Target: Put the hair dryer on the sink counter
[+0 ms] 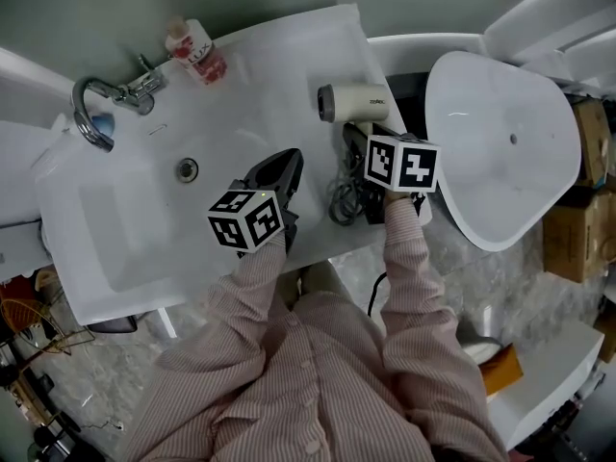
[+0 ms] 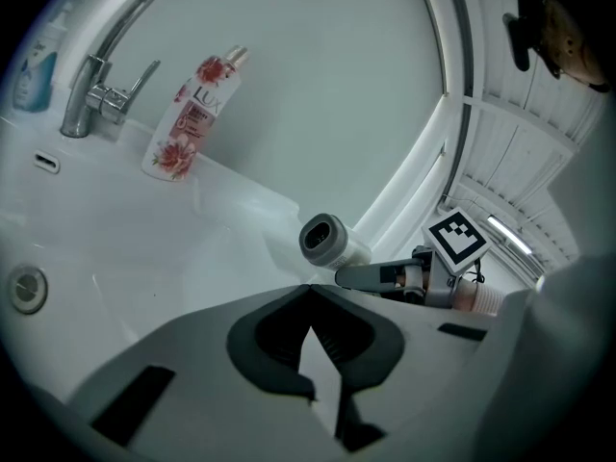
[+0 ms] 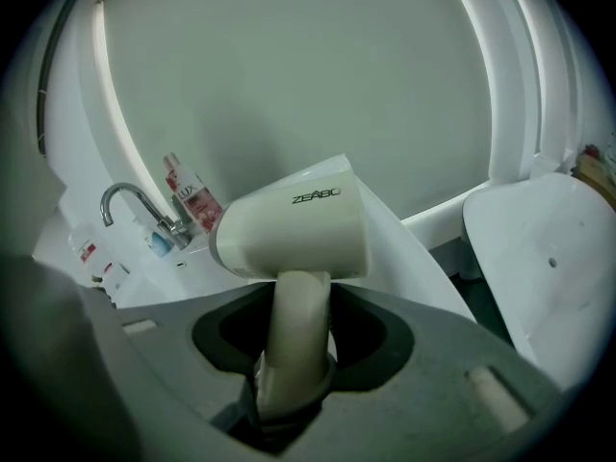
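The cream hair dryer (image 1: 351, 101) lies with its barrel over the right end of the white sink counter (image 1: 279, 75), nozzle pointing left. Its handle runs back into my right gripper (image 1: 364, 150), which is shut on it. In the right gripper view the handle (image 3: 294, 335) fills the gap between the jaws, with the barrel (image 3: 298, 229) just beyond. The dryer's dark cord (image 1: 342, 200) coils near the counter's front edge. My left gripper (image 1: 282, 166) hovers over the counter left of the dryer, shut and empty (image 2: 322, 373). From there I see the dryer's nozzle (image 2: 325, 241).
A pink-and-white bottle (image 1: 199, 54) and a chrome faucet (image 1: 96, 104) stand at the back of the sink, and the drain (image 1: 187, 169) is in the bowl. A loose white basin (image 1: 500, 142) rests to the right, with cardboard boxes (image 1: 577, 229) beyond it.
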Motion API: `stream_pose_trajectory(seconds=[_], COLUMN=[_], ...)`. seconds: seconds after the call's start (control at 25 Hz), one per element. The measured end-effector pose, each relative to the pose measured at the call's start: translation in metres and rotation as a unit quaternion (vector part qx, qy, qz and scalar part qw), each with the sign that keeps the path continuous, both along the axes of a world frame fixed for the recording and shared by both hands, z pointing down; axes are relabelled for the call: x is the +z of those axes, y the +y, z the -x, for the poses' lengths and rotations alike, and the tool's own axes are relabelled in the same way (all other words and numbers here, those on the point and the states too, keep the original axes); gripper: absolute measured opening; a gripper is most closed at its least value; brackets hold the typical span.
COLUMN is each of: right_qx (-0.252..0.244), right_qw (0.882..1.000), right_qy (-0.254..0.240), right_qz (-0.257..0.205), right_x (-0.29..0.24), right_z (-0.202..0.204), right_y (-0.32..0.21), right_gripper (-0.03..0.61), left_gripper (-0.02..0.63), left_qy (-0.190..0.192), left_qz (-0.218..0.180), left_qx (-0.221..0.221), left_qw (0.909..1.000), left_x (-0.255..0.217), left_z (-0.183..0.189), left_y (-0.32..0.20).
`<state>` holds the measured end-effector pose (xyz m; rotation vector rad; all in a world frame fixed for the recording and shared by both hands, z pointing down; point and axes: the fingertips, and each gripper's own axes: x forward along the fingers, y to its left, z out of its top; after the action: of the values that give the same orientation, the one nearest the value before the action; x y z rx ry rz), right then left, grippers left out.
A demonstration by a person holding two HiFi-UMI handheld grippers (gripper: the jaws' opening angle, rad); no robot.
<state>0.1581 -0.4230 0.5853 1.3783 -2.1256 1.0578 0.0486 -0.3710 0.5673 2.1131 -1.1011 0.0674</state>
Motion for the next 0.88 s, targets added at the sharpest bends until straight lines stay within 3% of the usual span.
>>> stream_pose_trajectory(seconds=[0.88], right_qx=[-0.023], right_qw=[0.995], right_qy=[0.083], right_qz=[0.050], right_x=[0.025], right_z=[0.008], right_y=[0.000], right_gripper=[0.161], left_gripper=[0.002], left_qy=[-0.003], left_qz=[0.013], left_qx=[0.012], left_qw=[0.9998], left_x=[0.010], left_z=[-0.005], left_y=[0.006])
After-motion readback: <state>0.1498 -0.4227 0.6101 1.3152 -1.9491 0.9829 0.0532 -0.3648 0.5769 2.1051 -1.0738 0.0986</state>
